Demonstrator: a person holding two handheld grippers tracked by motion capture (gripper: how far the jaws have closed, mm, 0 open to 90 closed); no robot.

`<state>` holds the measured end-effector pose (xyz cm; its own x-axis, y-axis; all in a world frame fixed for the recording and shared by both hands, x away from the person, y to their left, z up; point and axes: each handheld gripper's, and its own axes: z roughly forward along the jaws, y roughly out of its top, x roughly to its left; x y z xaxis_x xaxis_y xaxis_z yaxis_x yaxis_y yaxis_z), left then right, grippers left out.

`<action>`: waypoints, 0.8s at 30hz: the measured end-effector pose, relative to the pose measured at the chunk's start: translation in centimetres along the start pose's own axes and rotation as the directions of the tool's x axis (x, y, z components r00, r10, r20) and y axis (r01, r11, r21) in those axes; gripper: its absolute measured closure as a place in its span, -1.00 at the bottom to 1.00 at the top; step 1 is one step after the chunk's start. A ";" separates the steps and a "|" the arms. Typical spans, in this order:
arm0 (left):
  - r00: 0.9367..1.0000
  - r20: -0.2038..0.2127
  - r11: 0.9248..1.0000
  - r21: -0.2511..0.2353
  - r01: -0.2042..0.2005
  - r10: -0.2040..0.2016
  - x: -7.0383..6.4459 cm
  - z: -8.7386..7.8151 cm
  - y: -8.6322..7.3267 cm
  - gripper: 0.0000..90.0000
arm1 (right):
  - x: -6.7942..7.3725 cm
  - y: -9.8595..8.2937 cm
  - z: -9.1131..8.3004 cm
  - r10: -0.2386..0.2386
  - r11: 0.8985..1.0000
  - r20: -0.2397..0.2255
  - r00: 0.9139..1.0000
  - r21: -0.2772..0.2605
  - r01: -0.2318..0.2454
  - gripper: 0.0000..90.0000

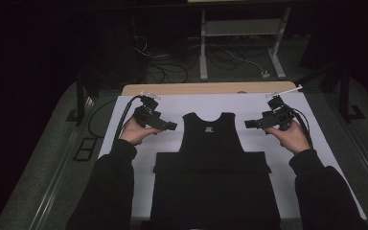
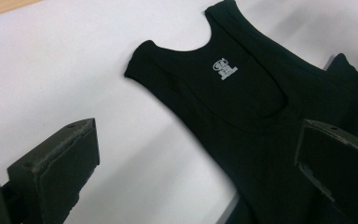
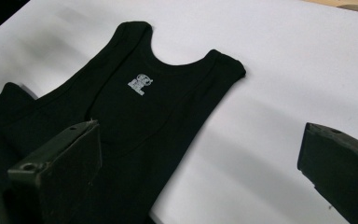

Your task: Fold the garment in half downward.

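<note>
Nearest the person, at six o'clock on the white sheet [image 1: 124, 103], the black tank top [image 1: 214, 158] has its lower part folded into a wide band, and its long axis runs from there toward twelve o'clock, where the two shoulder straps end. Farther out, the left gripper [image 1: 171, 126] at nine o'clock and the right gripper [image 1: 248, 124] at three o'clock flank the strap end, each with jaws spread wide and empty, each about equally near its strap.
</note>
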<state>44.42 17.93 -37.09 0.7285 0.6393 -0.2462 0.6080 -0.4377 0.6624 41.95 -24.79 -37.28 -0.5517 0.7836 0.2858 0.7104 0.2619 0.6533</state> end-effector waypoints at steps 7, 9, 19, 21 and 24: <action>1.000 -0.011 1.000 -0.004 0.009 -0.009 0.3 0.6 0.5 -1.00 | -0.1 0.3 0.9 -0.002 1.000 0.007 1.000 -0.004 0.002 -1.00; 1.000 -0.011 1.000 -0.004 0.005 -0.005 0.4 0.9 0.6 -1.00 | -0.2 0.3 1.1 0.002 1.000 0.010 1.000 -0.004 -0.002 -1.00; 1.000 -0.001 1.000 0.010 0.005 -0.005 0.4 2.8 0.6 -1.00 | -0.9 0.2 2.6 0.008 1.000 0.020 1.000 0.021 -0.008 -1.00; 1.000 0.001 1.000 0.024 0.006 -0.006 0.4 3.3 0.5 -1.00 | -1.0 0.2 2.9 0.014 1.000 0.014 1.000 0.024 -0.014 -1.00; 1.000 0.018 1.000 0.026 0.011 -0.012 0.4 4.0 0.4 -1.00 | -1.2 0.1 3.3 0.018 0.999 0.013 1.000 0.028 -0.018 -1.00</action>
<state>46.21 15.54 -39.75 0.7269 0.6329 -0.2666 0.6242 -0.4469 0.6408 44.10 -23.86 -39.86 -0.5330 0.7955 0.2884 0.7322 0.2628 0.6283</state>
